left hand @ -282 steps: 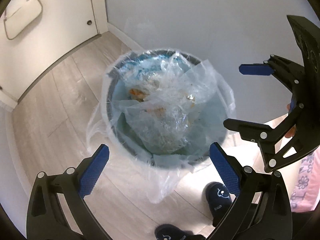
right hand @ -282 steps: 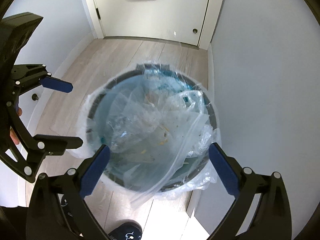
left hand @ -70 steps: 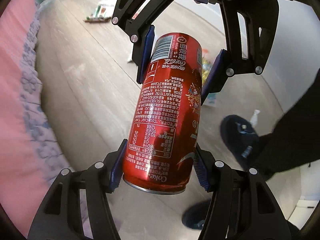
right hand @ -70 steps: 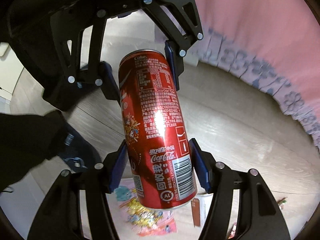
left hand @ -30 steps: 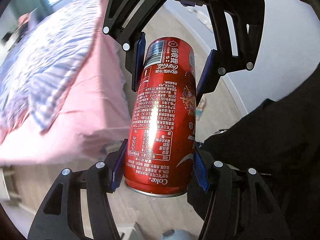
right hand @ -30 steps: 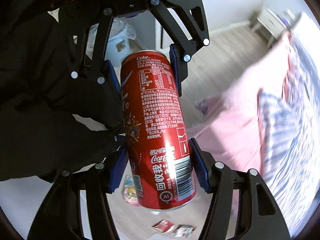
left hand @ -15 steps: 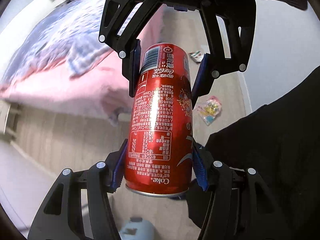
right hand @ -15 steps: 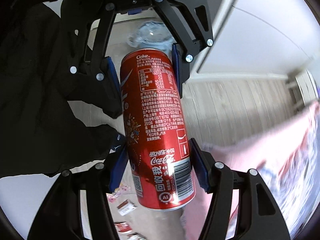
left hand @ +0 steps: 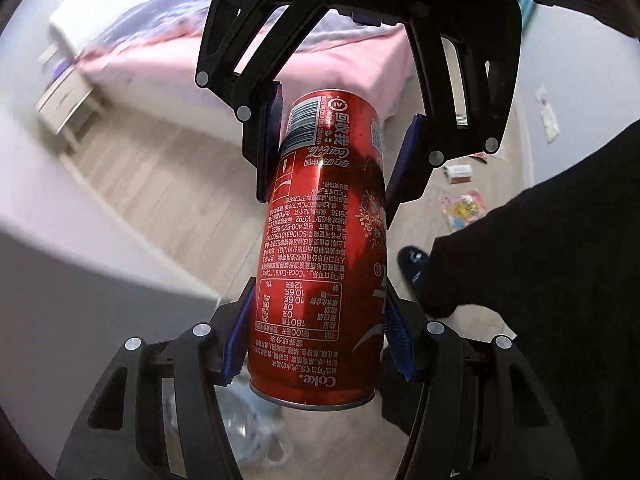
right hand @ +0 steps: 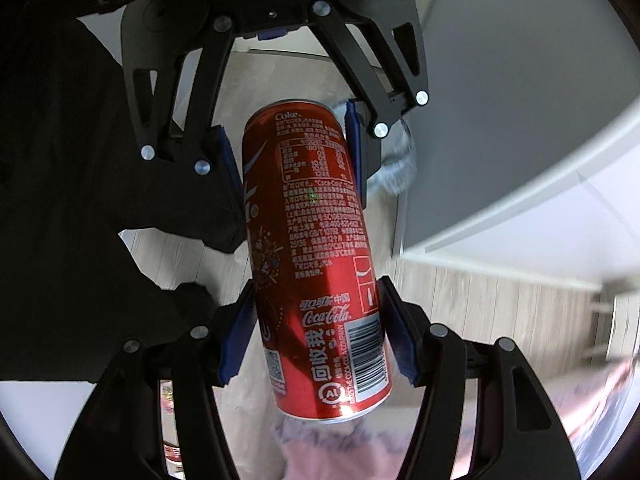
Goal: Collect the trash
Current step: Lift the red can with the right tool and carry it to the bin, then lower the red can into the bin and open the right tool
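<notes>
Meanwhile both grippers stay clamped on can (left hand: 320, 248): left gripper (left hand: 316, 340), right gripper (right hand: 320, 340). View swung from bed toward lined bin (left hand: 256, 436); drop-off near.

— Floor? 
— Pale wood planks (left hand: 168, 184), blurred. 
— Furniture? 
— Pink-covered bed (left hand: 352, 60) at twelve o'clock, white nightstand (left hand: 66, 106) at ten. 
— Walls? 
— Plain pale grey wall (right hand: 520, 100) at two o'clock.

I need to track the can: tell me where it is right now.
The red Coke can is in the air, clamped at its ends by the left gripper and the right gripper, centred in both wrist views.
</notes>
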A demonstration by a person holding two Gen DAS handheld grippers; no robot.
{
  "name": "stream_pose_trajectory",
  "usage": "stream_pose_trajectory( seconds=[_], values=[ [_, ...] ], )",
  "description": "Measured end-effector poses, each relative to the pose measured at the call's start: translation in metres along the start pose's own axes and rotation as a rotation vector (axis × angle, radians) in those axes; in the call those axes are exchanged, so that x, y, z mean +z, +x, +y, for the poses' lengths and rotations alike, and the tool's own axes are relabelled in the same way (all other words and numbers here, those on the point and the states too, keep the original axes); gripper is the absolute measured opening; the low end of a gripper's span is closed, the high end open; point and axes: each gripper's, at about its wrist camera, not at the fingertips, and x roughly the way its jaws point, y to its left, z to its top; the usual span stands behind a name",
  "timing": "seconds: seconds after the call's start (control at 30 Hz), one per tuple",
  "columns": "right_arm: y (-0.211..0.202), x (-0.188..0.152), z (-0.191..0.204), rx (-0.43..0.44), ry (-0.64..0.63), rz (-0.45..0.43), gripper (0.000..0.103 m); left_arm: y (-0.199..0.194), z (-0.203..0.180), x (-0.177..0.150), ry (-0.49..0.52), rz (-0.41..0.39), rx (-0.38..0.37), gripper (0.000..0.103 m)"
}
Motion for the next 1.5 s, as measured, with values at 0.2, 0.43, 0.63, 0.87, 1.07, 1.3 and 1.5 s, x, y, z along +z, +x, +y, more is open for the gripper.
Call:
stream_pose_trajectory(
  seconds=[0.2,0.43,0.63,0.87,1.07,1.3,1.5],
  values=[
    [0.039,0.091,-0.03,0.025,-0.11,-0.02,0.057,-0.027,0.056,-0.095,-0.109,0.016,0.044,0.055],
    [0.104,0.161,-0.067,0.074,-0.244,-0.043,0.057,-0.021,0.114,-0.19,-0.25,0.052,0.082,0.055],
    [0.176,0.19,-0.084,0.123,-0.313,-0.057,0.057,0.022,0.153,-0.237,-0.317,0.083,0.095,0.055],
    [0.264,0.214,-0.102,0.167,-0.356,-0.053,0.057,0.098,0.179,-0.292,-0.407,0.094,0.069,0.055],
    [0.326,0.215,-0.109,0.201,-0.359,-0.044,0.057,0.155,0.187,-0.329,-0.434,0.103,0.059,0.056],
    [0.335,0.217,-0.11,0.217,-0.373,-0.042,0.057,0.206,0.213,-0.356,-0.447,0.106,0.051,0.056],
    [0.358,0.22,-0.114,0.225,-0.381,-0.03,0.057,0.224,0.224,-0.372,-0.44,0.114,0.04,0.056]
  ],
)
